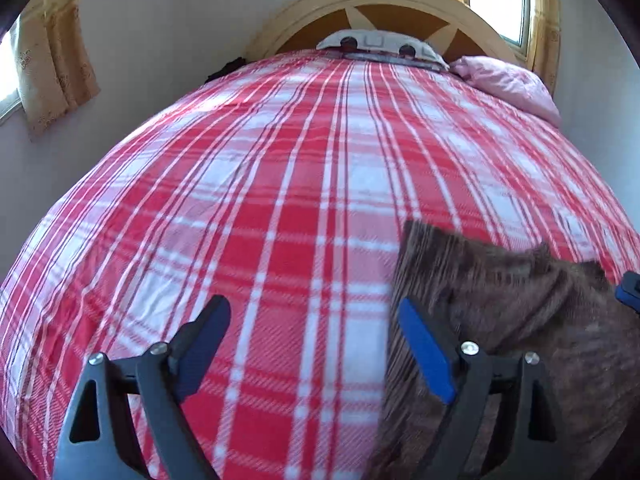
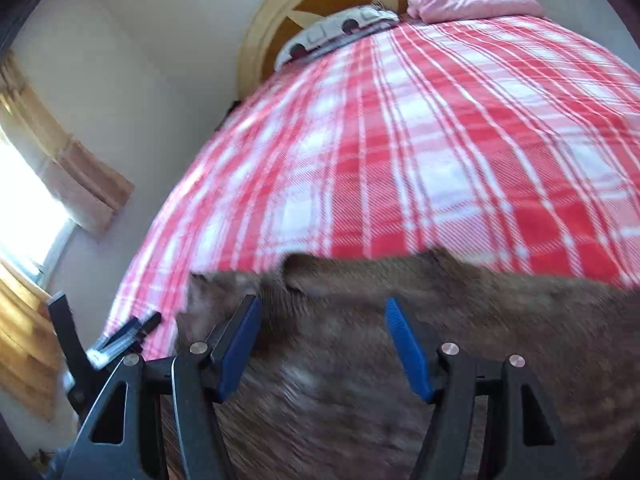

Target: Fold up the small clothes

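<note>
A small brown striped garment lies on the red and white plaid bed cover, at the lower right of the left wrist view. My left gripper is open and empty, its right finger over the garment's left edge. In the right wrist view the garment fills the lower part, blurred. My right gripper is open above it, holding nothing. The left gripper shows at the lower left of that view, and a tip of the right gripper at the right edge of the left wrist view.
A pink pillow and a white patterned pillow lie at the wooden headboard. A white wall runs along the bed's left side, with curtained windows.
</note>
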Demonstrator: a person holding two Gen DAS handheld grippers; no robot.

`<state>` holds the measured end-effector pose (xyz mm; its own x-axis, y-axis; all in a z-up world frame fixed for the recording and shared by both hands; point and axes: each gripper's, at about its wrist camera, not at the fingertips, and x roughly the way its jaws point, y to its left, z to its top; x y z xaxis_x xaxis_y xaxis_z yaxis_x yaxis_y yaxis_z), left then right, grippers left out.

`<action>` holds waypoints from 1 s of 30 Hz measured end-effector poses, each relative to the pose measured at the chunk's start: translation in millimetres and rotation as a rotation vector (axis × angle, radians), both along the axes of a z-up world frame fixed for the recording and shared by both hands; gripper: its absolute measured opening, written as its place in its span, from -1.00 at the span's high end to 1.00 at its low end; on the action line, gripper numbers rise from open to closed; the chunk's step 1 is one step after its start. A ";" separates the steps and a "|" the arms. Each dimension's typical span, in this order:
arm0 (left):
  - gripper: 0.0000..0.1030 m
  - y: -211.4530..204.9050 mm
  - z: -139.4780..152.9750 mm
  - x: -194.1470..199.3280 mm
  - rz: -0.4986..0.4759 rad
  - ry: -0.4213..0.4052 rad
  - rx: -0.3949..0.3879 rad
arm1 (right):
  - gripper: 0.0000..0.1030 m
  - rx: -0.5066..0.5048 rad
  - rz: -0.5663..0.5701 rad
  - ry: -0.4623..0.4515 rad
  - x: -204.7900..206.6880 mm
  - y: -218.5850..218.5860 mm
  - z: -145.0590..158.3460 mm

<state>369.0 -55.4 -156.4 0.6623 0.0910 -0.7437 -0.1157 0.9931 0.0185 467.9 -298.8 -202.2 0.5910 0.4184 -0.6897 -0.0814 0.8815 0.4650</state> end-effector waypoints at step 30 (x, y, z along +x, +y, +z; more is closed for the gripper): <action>-0.69 30.8 2.5 -61.5 -0.112 0.023 0.080 | -0.28 -0.139 -0.129 -0.012 -210.4 -88.3 -6.3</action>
<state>307.5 -24.6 -153.9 0.6544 0.0772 -0.7522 -0.0027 0.9950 0.0997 257.5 -387.0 -208.5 0.6423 0.2397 -0.7280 0.0315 0.9408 0.3376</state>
